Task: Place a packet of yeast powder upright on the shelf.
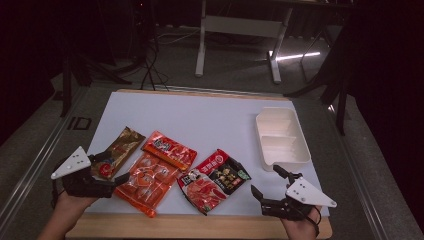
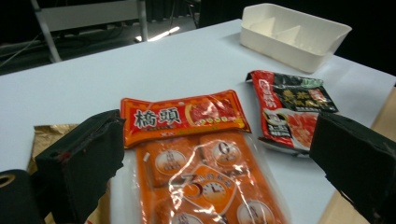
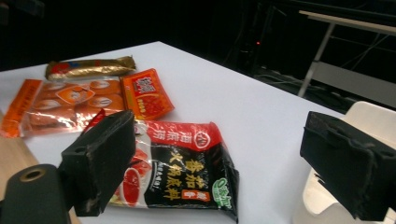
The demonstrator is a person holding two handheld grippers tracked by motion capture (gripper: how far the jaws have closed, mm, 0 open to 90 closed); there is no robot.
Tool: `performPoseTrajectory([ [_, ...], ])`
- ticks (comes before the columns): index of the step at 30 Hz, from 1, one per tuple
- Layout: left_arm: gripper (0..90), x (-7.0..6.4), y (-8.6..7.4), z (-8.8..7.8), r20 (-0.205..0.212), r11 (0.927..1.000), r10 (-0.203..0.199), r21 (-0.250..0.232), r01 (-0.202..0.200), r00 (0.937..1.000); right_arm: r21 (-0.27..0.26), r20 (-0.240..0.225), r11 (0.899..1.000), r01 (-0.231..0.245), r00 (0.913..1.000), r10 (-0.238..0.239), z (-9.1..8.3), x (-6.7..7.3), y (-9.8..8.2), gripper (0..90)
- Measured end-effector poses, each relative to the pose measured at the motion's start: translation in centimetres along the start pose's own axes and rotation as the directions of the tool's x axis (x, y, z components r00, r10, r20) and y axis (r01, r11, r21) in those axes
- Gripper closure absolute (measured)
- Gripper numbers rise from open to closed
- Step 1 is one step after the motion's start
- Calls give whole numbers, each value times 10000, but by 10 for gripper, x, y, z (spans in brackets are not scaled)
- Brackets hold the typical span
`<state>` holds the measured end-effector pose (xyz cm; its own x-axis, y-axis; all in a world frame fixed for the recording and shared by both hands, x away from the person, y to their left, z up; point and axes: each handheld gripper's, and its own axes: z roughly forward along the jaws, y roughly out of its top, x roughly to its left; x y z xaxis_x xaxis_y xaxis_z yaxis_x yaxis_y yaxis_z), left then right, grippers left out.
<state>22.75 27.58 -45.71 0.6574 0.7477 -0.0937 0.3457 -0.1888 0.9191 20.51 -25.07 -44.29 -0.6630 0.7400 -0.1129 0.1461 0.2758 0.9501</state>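
Nearest my left camera lay the orange packet (image 2: 205, 172), flat on the white table top (image 1: 200, 115), its clear window of wrapped pieces sitting between my left gripper (image 1: 102, 172) jaws. Those jaws stood spread wide, touching nothing that I could make out. Just beside the orange packet, on its left, lay the gold packet (image 1: 117, 147), partly under the left jaw in the high view. On its other side lay the red-and-black packet (image 3: 187, 172), close in front of my right gripper (image 1: 270, 182), whose jaws were likewise spread and empty. Well apart, toward the far right of the table, stood the white divided tray (image 1: 282, 150); both compartments looked bare. I judged the work barely begun: all three packets lay on the table, none gripped, none in the tray. Left to do, as I read it: close on a packet, lift, carry across, set down in a compartment.
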Motion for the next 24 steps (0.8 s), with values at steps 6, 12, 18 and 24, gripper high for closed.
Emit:
performPoseTrajectory([
  [6,35,13,12,6,-158,9998,1,179,2,9999,56,42,9999,136,9999,-136,2,4,0,103],
  [12,36,29,21,12,-387,9996,-88,268,98,9992,227,-88,9996,157,9998,-155,3,6,0,104],
  [18,47,47,25,19,-708,9984,-120,539,159,9974,212,-36,9997,89,10000,-88,3,5,0,107],
  [24,54,63,25,31,-942,9963,-276,779,350,9952,333,-42,9994,55,10000,-54,5,6,0,107],
])
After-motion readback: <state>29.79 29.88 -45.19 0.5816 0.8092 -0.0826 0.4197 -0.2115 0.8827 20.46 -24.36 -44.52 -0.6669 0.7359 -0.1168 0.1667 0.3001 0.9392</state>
